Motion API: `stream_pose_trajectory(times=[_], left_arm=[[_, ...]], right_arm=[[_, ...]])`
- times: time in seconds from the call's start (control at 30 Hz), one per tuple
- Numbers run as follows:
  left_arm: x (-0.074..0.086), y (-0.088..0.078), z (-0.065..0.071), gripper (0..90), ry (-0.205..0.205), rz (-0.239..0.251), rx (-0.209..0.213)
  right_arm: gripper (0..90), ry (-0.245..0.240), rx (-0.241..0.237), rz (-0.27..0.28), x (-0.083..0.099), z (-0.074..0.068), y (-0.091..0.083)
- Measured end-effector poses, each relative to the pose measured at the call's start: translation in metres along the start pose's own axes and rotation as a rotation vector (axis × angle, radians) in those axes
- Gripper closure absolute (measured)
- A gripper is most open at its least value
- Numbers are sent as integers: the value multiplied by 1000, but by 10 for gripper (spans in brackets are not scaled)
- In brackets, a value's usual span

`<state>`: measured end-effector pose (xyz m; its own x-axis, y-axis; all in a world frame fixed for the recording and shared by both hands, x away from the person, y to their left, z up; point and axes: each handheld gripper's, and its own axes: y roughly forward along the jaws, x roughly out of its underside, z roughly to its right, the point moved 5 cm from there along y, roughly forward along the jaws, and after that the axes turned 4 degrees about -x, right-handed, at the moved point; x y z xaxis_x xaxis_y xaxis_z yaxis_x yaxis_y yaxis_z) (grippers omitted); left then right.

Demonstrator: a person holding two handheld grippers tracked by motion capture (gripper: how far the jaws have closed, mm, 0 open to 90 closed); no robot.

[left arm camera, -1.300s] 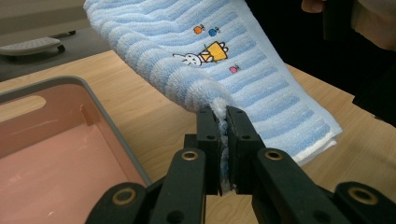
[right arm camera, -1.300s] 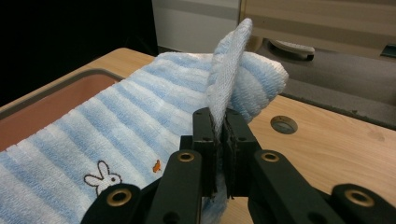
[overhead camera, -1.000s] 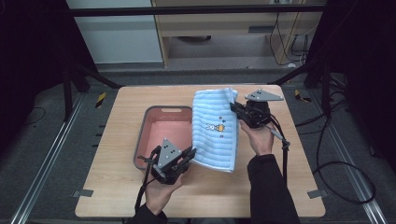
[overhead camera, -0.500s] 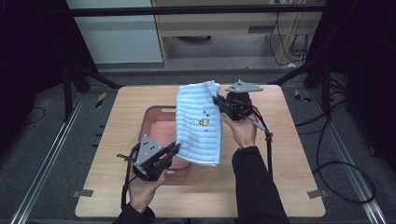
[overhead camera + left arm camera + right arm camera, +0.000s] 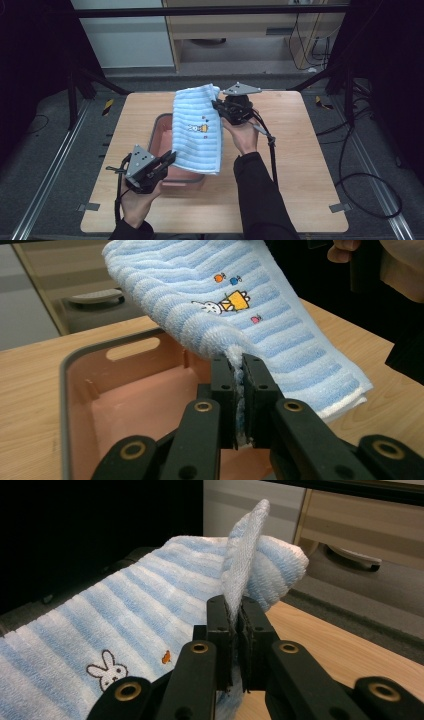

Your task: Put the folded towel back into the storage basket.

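Left claw (image 5: 239, 390): I've got it pressed tight on the blue striped towel (image 5: 199, 130), pinching its near edge.
Right claw (image 5: 235, 640): clamped on the far edge.
Towel: slung between my claws, over the pink bin (image 5: 160, 131).
Done: lifted off the bench (image 5: 310, 165).
Left: probably lowering it in.

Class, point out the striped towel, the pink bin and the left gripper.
striped towel (image 5: 197, 132): high view, middle of its blue stripes.
pink bin (image 5: 64, 390): left gripper view, grey rim.
left gripper (image 5: 239, 371): left gripper view, between its fingers.
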<state>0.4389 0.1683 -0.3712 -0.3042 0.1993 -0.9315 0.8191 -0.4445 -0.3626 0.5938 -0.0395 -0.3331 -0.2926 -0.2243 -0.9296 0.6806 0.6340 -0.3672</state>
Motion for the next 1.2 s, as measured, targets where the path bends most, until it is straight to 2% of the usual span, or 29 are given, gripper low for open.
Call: stream_pose_trajectory(times=[0.13,0.3,0.43,0.77,1.2], left_arm=[[4,-5,-12,846,-15,-1,-24],[11,-11,-29,846,-42,-15,-59],[15,-11,-37,846,-44,-16,-65],[26,-1,-42,846,-40,-55,-82],[45,14,-47,846,-34,-119,-102]], right_arm=[[854,-15,-21,-7,-5,-12,16],[854,-27,-33,-17,-7,-22,32],[855,-32,-42,-19,-9,-27,41],[854,-37,-49,-39,-4,-32,56],[854,-32,-48,-83,17,-33,78]])
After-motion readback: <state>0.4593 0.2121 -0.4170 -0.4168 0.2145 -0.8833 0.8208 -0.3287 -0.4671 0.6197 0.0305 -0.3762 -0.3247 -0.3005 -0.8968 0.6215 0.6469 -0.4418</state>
